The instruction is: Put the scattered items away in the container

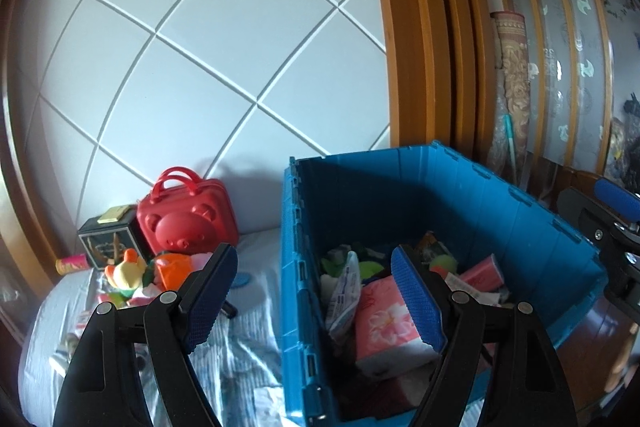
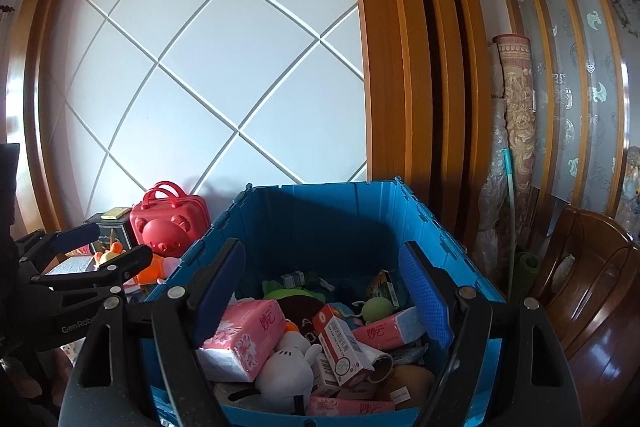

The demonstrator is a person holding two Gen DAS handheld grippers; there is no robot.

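Presently, left wrist view: blue crate (image 1: 500, 195) lower right, holding pink tissue packs (image 1: 384, 323); plush toys (image 1: 128, 271) scattered lower left.
Left gripper (image 1: 316, 291): released, empty.
Right wrist view: white plush (image 2: 288, 367) and cartons inside crate (image 2: 320, 203).
Right gripper (image 2: 324, 291): released, empty.

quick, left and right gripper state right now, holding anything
left gripper: open, holding nothing, one finger over the blue crate's side wall.
right gripper: open, holding nothing, above the items in the crate.
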